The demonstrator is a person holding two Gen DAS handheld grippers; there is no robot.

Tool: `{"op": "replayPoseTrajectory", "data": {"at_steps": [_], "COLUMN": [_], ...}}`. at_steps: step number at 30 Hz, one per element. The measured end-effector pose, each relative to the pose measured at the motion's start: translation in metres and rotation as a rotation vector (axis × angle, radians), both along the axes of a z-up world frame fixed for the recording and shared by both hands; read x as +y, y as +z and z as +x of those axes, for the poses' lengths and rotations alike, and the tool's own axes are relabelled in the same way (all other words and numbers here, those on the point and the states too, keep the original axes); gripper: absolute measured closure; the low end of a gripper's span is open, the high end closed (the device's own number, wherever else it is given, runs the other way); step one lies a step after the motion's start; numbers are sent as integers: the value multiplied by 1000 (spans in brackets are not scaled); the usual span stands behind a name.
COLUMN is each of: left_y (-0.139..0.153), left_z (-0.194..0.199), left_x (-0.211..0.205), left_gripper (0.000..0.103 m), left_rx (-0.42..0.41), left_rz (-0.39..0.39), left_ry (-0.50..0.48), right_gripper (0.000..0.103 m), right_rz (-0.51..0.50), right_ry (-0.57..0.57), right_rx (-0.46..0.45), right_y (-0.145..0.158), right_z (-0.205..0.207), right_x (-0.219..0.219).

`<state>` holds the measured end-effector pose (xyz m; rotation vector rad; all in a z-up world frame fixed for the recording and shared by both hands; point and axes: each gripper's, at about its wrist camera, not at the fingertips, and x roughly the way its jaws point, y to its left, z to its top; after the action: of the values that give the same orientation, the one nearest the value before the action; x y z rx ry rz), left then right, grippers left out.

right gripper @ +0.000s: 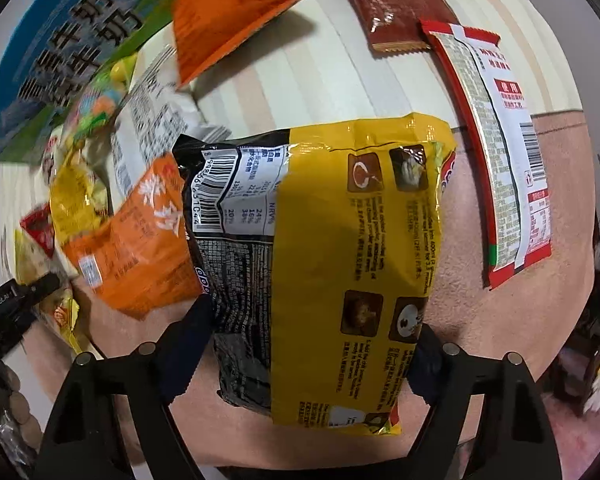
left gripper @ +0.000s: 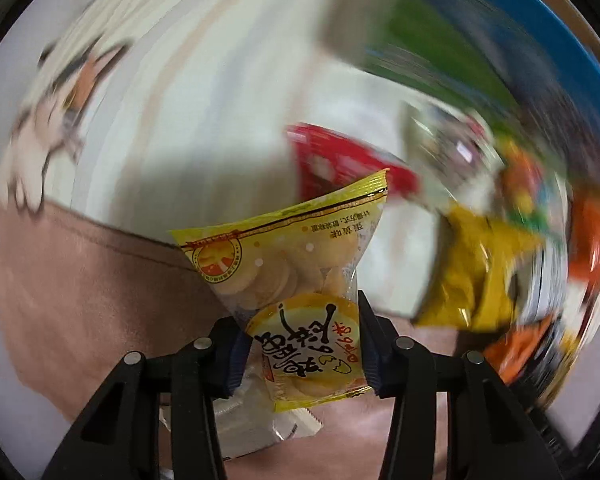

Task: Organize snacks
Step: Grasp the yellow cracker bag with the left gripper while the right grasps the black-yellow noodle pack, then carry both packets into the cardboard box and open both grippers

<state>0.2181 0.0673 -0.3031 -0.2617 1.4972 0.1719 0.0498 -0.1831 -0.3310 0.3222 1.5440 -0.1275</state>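
Observation:
A small yellow biscuit packet [left gripper: 284, 256] with a clear window stands tilted between the fingers of my left gripper [left gripper: 300, 344]. Both blue pads press on its lower half, so the gripper is shut on it. In the right wrist view a large yellow and black noodle packet [right gripper: 340, 220] lies back side up on the pink cloth [right gripper: 500, 340]. My right gripper [right gripper: 308, 344] straddles its near end. One pad touches the black edge and the other touches the yellow edge.
Loose snacks surround both grippers: two orange bags [right gripper: 228, 12] [right gripper: 140, 240], a brown bar [right gripper: 392, 4], a long red and white packet [right gripper: 496, 152], a blue and green box [right gripper: 60, 40]. A clear wrapper [left gripper: 252, 420] lies under the left gripper. The left view is blurred.

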Motion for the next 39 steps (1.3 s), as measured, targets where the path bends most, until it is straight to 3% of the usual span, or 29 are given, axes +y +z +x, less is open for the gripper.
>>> {"op": "replayPoseTrajectory", "data": {"at_steps": [6,10,15,23,27,33,39], "left_y": [3,-10,-20,-50,-56,-57,-35], "left_z": [-33,-53,-67,-79,-75,-81,-94], "left_x": [-66,-87,-92,-84,-65,-61,-56], "left_gripper": [60,59,56,56,56,58,65], "left_rx": [35,69,75,50,41,23,10], "left_rz": [32,35,40,32,24,12,12], "left_ry": [-222,-266,-257,-241,-236,-243,-246], "right_gripper": [17,16,4,3,4,16,16], "right_rz": [-10,-20,-43,-93,-119,-146,-112], "right_ry": [128,155,164,123,133,113,73], "right_rx": [62,72,61,76,77,51,28], "right_y": [-7,-11,-25,-35,-45,-49,-39], "right_z": [-23,-33,-32,-40,-36,-49,-58], "right_x": [7,7,22,40,37,45,35]}}
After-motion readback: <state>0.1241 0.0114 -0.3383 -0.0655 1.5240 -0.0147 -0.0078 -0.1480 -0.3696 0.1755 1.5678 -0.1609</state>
